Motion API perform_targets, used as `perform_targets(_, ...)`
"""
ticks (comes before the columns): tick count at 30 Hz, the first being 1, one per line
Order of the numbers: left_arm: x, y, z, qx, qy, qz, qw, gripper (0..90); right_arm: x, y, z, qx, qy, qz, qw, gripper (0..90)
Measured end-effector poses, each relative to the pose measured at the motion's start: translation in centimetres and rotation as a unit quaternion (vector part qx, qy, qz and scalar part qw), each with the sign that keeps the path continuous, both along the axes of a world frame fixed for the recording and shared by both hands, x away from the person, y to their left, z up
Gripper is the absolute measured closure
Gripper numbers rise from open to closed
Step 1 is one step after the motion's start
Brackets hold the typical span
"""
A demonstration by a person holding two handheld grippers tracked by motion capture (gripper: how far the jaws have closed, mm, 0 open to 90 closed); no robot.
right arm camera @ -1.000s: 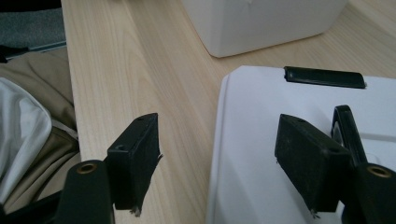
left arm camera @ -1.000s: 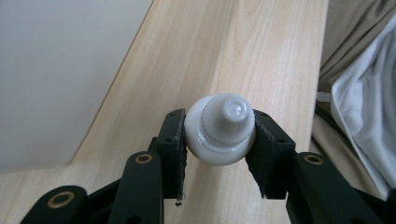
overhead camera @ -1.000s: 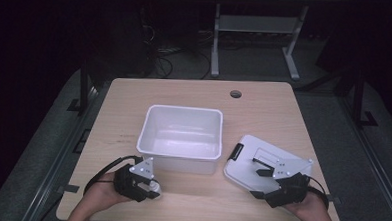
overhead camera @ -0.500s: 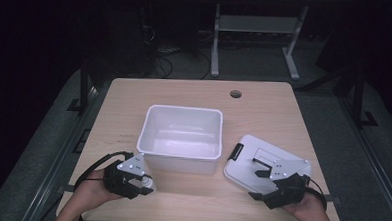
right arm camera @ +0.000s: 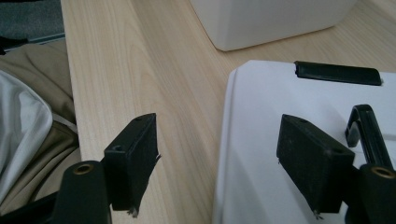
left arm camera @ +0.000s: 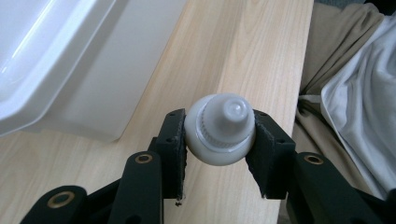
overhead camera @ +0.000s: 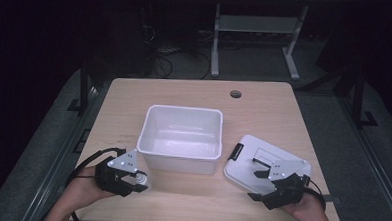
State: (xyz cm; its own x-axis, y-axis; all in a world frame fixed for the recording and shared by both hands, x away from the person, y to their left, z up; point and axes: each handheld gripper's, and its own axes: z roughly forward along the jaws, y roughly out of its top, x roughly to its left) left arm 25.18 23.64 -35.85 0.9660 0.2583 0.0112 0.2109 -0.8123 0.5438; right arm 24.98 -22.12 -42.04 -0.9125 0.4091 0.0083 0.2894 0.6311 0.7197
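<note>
My left gripper [overhead camera: 131, 180] has come up off the table since a second ago and drawn back toward the near edge, carrying the small white bottle [overhead camera: 140, 178] with it, while my right gripper [overhead camera: 261, 181] has kept its place. From the high view, the white bin [overhead camera: 179, 160] stands open in the middle of the wooden table [overhead camera: 185, 92], and I can make out nothing in it, just bare white floor and walls. The white lid [overhead camera: 249, 155] with its black latches lies flat to the bin's right, just beside it. My left gripper sits near the bin's front left corner, and my right gripper hangs over the lid's near edge. In the left gripper view, my jaws are clamped on the bottle [left arm camera: 220, 129], one pad on each side of its round body, its capped end facing the camera; the bin's outer wall [left arm camera: 107, 70] runs to the upper left. In the right gripper view, my right gripper [right arm camera: 217, 158] stands with jaws wide apart and nothing between the pads; one jaw is over bare table [right arm camera: 140, 60], the other over the lid [right arm camera: 261, 121], and a corner of the bin [right arm camera: 266, 21] shows beyond.
</note>
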Motion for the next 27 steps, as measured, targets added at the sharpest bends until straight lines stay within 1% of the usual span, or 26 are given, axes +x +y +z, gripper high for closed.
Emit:
perform_targets(3,0.0,0.3,0.6,-0.001,-0.003,0.002,1.0000,60.1,0.0,0.1,0.0,0.001,0.000,0.001,1.0000,28.5)
perform_targets(4,0.0,0.4,0.8,0.001,-0.005,-0.002,1.0000,60.1,0.0,0.1,0.0,-0.001,-0.001,0.001,1.0000,28.5)
perform_targets(5,0.0,0.5,1.1,-0.003,-0.006,0.004,1.0000,60.2,0.0,0.1,-0.1,-0.001,-0.002,0.003,1.0000,28.5)
perform_targets(6,0.0,0.5,1.1,-0.003,-0.006,0.004,1.0000,60.2,0.0,0.1,-0.1,-0.001,-0.002,0.003,1.0000,28.5)
perform_targets(7,0.1,0.6,1.3,0.000,-0.006,0.002,1.0000,60.2,0.0,0.1,-0.1,-0.001,-0.001,0.003,1.0000,28.5)
perform_targets(11,0.1,0.8,1.9,0.000,-0.008,0.003,1.0000,60.1,0.0,0.1,-0.1,-0.001,0.000,0.001,1.0000,28.5)
perform_targets(13,0.1,0.9,2.2,0.004,-0.010,-0.001,0.9999,60.2,0.0,0.2,-0.1,-0.001,0.001,0.000,1.0000,28.5)
perform_targets(19,0.1,1.2,3.1,0.000,-0.014,0.002,0.9999,60.2,-0.1,0.2,-0.1,-0.002,-0.001,0.001,1.0000,28.5)
perform_targets(27,0.3,1.5,4.4,0.003,-0.017,0.000,0.9998,60.2,-0.1,0.1,0.1,-0.003,-0.004,0.003,1.0000,28.5)
